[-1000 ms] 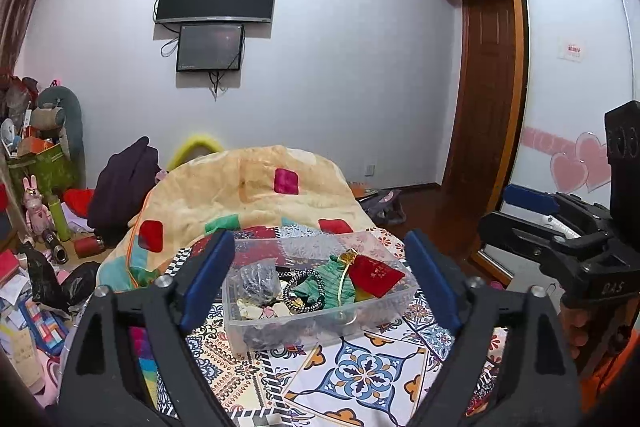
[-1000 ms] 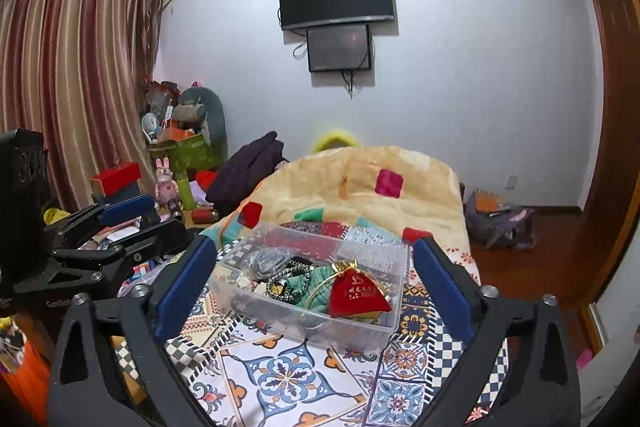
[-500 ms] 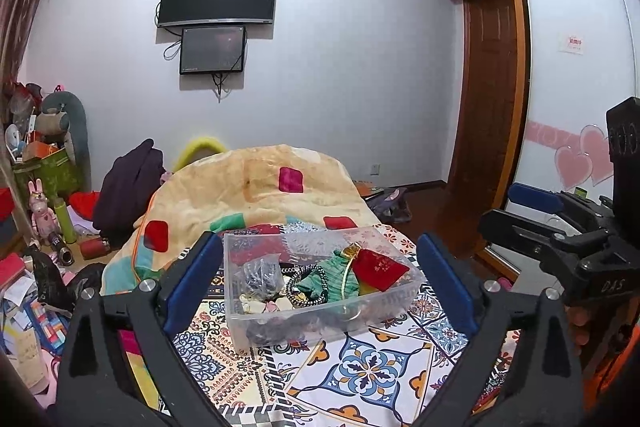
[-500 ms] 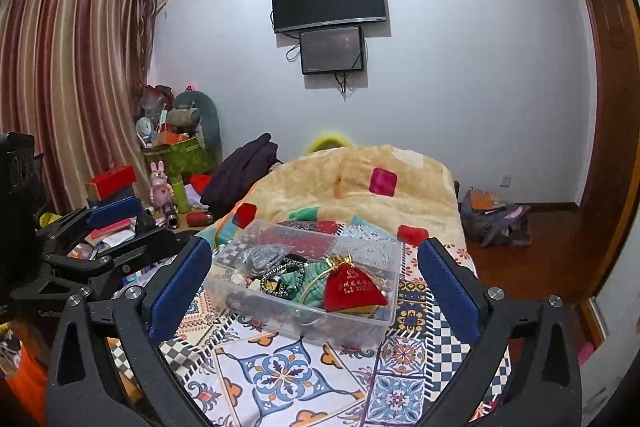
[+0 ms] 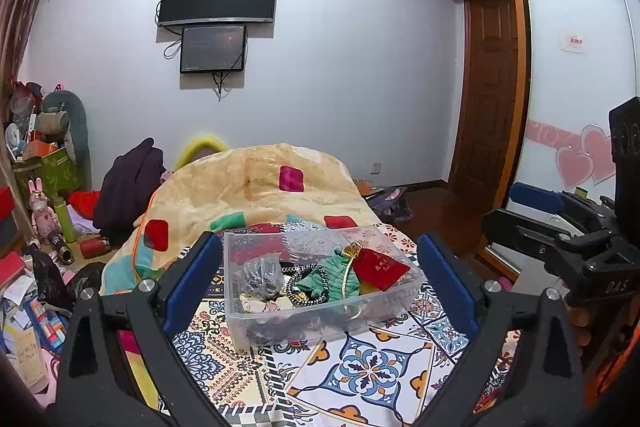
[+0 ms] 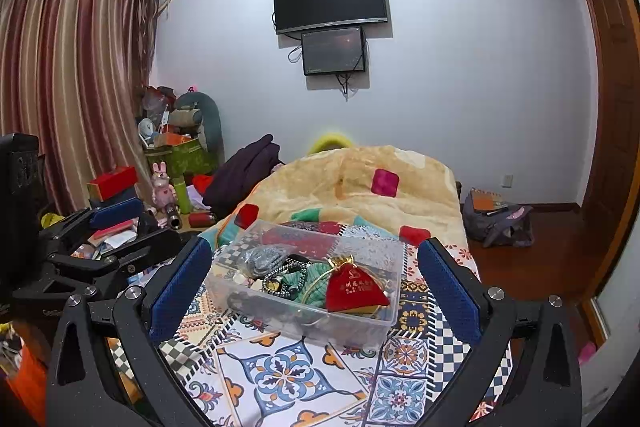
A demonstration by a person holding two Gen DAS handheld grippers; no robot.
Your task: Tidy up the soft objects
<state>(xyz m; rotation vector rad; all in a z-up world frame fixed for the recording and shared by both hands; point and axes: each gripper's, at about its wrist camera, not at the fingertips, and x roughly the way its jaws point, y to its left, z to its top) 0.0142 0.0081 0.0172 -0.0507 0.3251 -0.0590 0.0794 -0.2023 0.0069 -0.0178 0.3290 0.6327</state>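
1. A red drawstring pouch (image 6: 354,289) lay in the clear plastic bin (image 6: 394,311) on the patterned bedspread (image 6: 280,379), at the bin's right end beside a green knitted piece (image 5: 330,277) and beaded strands (image 6: 284,277).
2. The pouch looked light, limp and compressible; its gathered gold-corded neck seemed the surest place to pinch.
3. Short of the bin, the left gripper (image 5: 320,281) and right gripper (image 6: 316,285) hung spread wide, holding nothing.

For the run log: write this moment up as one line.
left gripper: open, empty | right gripper: open, empty | clear bin: on patterned bedspread, holds red pouch, green cloth | nothing grasped
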